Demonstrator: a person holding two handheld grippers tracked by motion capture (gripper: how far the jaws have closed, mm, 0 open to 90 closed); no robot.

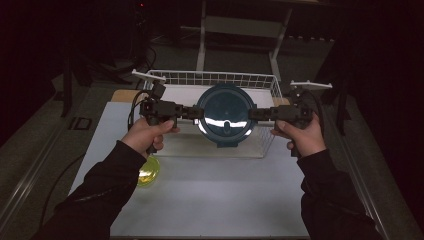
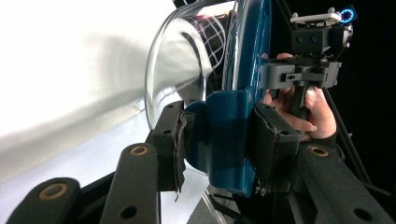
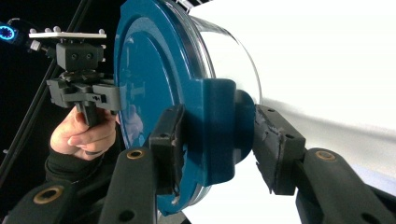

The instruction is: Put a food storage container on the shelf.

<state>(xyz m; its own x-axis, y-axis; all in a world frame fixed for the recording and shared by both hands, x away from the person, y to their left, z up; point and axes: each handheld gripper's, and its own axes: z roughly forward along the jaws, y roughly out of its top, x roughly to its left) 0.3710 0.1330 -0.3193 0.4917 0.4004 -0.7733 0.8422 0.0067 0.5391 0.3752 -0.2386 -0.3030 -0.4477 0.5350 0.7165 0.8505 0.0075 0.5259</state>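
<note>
A round glass container point(image 1: 225, 117) with a dark blue lid hangs in the air above the table, lid facing me, held from both sides. My left gripper point(image 1: 196, 112) is shut on the blue latch tab point(image 2: 229, 135) at its left side. The left gripper view shows both pads of my left gripper point(image 2: 224, 140) pressing on that tab, with the clear glass wall point(image 2: 175, 60) beyond. My right gripper point(image 1: 252, 114) is shut on the opposite latch tab point(image 3: 219, 126). In the right gripper view, the jaws of my right gripper point(image 3: 217, 144) clamp that tab beside the lid point(image 3: 149, 70).
A white wire basket point(image 1: 215, 77) stands on the table behind and under the container. A yellow round object point(image 1: 148, 172) lies on the white tabletop point(image 1: 210, 200) beneath the left forearm. Table legs and dark floor lie beyond.
</note>
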